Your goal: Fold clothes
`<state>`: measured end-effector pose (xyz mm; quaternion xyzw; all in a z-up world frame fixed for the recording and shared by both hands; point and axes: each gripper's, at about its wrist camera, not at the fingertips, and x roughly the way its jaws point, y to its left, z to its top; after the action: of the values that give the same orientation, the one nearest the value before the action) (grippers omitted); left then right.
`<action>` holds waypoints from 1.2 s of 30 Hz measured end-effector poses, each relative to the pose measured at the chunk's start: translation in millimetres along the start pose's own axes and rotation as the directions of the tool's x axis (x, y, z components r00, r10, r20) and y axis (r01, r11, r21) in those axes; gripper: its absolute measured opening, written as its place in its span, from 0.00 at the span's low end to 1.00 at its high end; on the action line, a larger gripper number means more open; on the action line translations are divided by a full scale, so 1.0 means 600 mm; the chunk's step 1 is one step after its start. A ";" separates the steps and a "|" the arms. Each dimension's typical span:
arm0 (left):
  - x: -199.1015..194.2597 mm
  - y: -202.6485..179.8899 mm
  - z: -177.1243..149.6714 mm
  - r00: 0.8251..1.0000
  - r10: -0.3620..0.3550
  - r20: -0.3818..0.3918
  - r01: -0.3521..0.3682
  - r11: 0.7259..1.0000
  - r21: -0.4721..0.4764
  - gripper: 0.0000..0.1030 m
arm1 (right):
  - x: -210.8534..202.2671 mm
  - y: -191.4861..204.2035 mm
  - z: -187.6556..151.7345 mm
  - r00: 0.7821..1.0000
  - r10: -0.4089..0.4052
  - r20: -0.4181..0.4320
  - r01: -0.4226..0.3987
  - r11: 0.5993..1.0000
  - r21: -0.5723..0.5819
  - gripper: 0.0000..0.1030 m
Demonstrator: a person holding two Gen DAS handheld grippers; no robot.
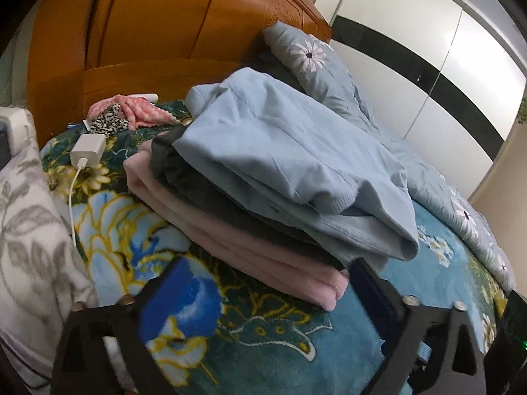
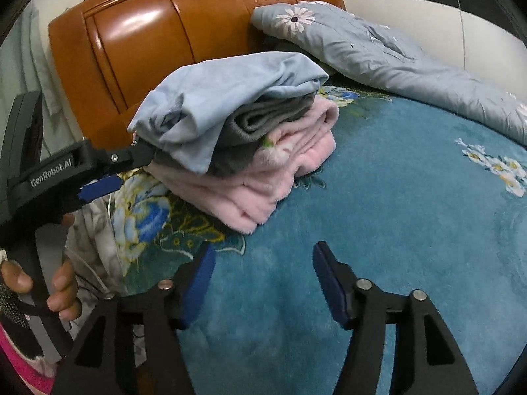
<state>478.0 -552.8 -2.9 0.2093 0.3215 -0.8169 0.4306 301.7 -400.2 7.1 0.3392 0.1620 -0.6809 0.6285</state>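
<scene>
A stack of folded clothes lies on the blue floral blanket: a light blue garment on top, a dark grey one in the middle, a pink fleece one at the bottom. The same stack shows in the right wrist view: blue, grey, pink. My left gripper is open and empty, just in front of the stack; it also shows from the side in the right wrist view, by the stack's left edge. My right gripper is open and empty, over bare blanket before the stack.
A wooden headboard stands behind. A grey-blue daisy quilt lies along the right, also in the right wrist view. A white charger with cable and pink and leopard-print cloths lie at the left. A grey leaf-print pillow is nearest left.
</scene>
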 end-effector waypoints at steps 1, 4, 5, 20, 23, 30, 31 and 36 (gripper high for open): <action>-0.005 -0.003 -0.005 1.000 0.000 0.012 0.000 1.000 -0.002 1.00 | -0.001 -0.001 -0.003 1.000 -0.001 0.002 0.001 1.000 0.002 0.64; -0.013 -0.011 -0.013 1.000 -0.011 0.025 0.011 1.000 0.003 1.00 | -0.011 -0.011 -0.008 1.000 0.002 0.023 -0.003 1.000 0.026 0.74; -0.016 -0.014 -0.015 1.000 -0.011 0.029 0.011 1.000 0.008 1.00 | -0.014 -0.015 -0.010 1.000 0.000 0.029 -0.001 0.999 0.033 0.75; -0.030 -0.076 -0.032 0.987 0.132 0.094 -0.149 0.970 0.193 1.00 | -0.043 -0.030 -0.029 0.996 -0.059 0.063 0.056 0.997 0.061 1.00; -0.034 -0.075 -0.031 0.989 0.112 0.095 -0.128 0.975 0.179 1.00 | -0.045 -0.032 -0.031 0.996 -0.066 0.064 0.062 0.996 0.064 1.00; -0.031 -0.078 -0.032 0.987 0.128 0.097 -0.143 0.974 0.177 1.00 | -0.040 -0.030 -0.035 0.997 -0.064 0.044 0.061 0.996 0.062 1.00; -0.031 -0.078 -0.033 0.987 0.132 0.097 -0.147 0.973 0.176 1.00 | -0.039 -0.029 -0.036 0.997 -0.063 0.041 0.061 0.996 0.059 1.00; -0.030 -0.073 -0.034 0.987 0.137 0.088 -0.150 0.976 0.160 1.00 | -0.036 -0.021 -0.038 0.998 -0.059 0.030 0.058 0.997 0.043 1.00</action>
<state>452.6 -509.4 8.9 0.2355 0.2198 -0.8151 0.4815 294.9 -367.2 2.3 0.3366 0.1476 -0.7076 0.6035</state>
